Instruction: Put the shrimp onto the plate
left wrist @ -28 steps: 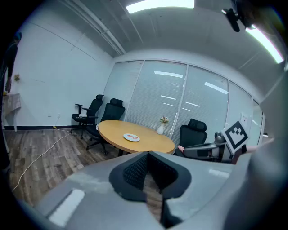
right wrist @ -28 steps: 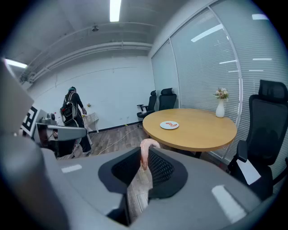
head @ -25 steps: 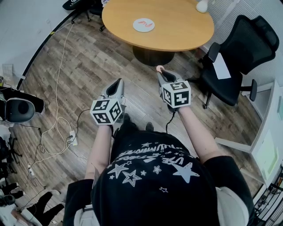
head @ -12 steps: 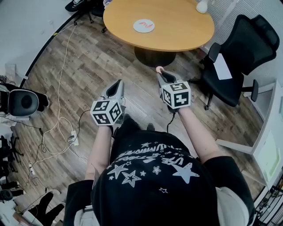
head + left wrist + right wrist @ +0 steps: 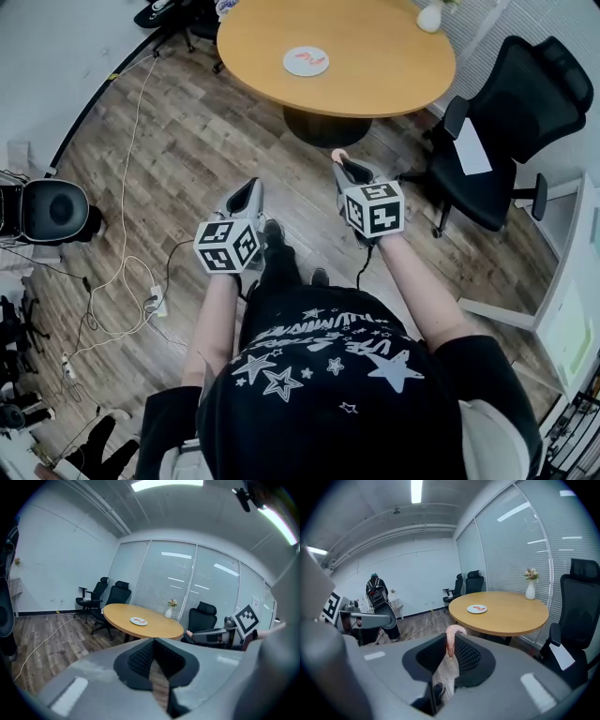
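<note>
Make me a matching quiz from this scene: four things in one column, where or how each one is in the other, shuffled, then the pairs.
Things:
1. shrimp
2. plate
3. vase
4. left hand-held gripper

Places or states:
A. holds nothing
B. on the round table, away from its rim
C. pinched in the right hand-held gripper
D. standing at the table's rim

Pairs: 1-C, 2-B, 3-D, 4-A

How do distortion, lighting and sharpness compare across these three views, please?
Head view: strong fisheye curves the floor planks, light is even, the table is sharp. Left gripper view: dark vignetted corners, ceiling light blown out, the left hand-held gripper soft up close. Right gripper view: same vignette, shrimp fairly sharp.
</note>
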`<state>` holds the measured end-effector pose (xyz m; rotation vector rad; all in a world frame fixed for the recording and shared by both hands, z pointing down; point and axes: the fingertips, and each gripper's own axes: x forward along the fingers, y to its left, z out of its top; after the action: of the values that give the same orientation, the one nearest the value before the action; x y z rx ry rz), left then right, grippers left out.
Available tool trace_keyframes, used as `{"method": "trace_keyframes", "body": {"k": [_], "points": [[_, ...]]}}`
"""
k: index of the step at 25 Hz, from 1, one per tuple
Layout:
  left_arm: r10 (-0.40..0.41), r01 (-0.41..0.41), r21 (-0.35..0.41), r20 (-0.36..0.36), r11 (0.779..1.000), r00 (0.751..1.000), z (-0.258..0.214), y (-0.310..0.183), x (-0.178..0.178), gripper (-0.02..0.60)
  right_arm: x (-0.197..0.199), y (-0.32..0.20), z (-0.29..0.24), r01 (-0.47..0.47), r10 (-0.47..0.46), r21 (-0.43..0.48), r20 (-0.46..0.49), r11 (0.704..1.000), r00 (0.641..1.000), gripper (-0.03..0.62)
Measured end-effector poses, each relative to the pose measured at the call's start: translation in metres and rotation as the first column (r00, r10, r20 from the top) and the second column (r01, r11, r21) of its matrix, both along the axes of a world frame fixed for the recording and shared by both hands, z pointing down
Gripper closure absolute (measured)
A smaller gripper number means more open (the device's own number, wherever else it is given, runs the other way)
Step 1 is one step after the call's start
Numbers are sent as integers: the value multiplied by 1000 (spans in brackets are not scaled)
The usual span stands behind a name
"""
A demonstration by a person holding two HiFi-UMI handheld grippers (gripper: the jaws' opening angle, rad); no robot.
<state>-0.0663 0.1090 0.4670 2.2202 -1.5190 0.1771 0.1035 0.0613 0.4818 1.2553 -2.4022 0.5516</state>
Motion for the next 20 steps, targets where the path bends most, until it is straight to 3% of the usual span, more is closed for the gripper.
{"method": "trace_keyframes", "body": {"k": [9,20], "points": [[22,-23,-10,-14,1000,1000,4,-48,-22,580,-22,-47,6,-27,27,-22,-5,999,1000,537],[65,-65,-33,-18,997,998,13,-156,-58,580,-55,-146,20,-80,79,-64,-9,995,997,537]]}}
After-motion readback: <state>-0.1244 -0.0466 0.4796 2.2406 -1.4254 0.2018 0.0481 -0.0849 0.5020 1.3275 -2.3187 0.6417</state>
